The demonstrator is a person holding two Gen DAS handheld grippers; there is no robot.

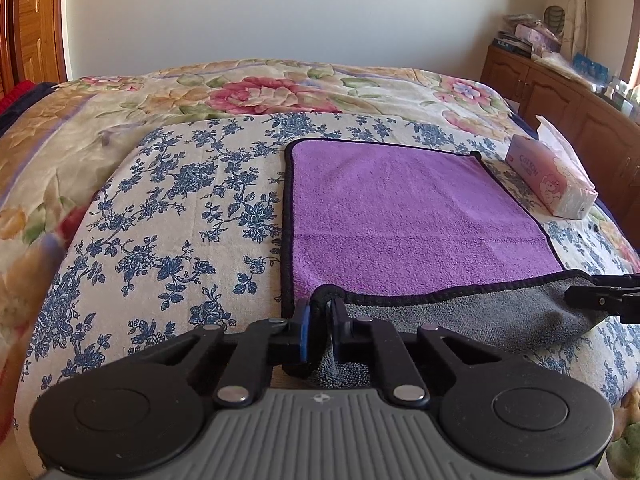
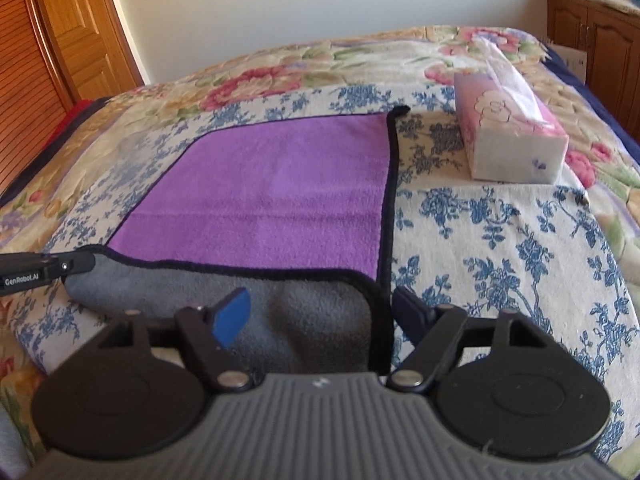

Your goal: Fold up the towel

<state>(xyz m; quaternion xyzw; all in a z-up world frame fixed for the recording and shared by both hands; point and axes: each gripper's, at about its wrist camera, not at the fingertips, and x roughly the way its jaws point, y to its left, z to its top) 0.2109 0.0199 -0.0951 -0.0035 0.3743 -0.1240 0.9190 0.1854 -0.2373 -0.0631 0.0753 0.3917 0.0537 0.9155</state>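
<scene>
A purple towel [image 1: 400, 208] with a grey underside and black hem lies flat on the bed; it also shows in the right wrist view [image 2: 280, 184]. Its near edge is turned up, showing the grey side [image 1: 480, 320]. My left gripper [image 1: 322, 320] is shut on the towel's near left corner. My right gripper [image 2: 320, 312] is open, its fingers on either side of the towel's near right corner [image 2: 368, 292]. The left gripper's fingertip [image 2: 76, 262] shows at the left of the right wrist view; the right gripper's finger [image 1: 600, 296] shows at the right of the left wrist view.
The bed [image 1: 180, 200] has a blue-flowered cloth over a floral quilt. A pink tissue box [image 1: 548, 176] sits right of the towel, also in the right wrist view [image 2: 516, 136]. Wooden cabinets [image 1: 560, 96] stand far right, a wooden door [image 2: 72, 28] far left.
</scene>
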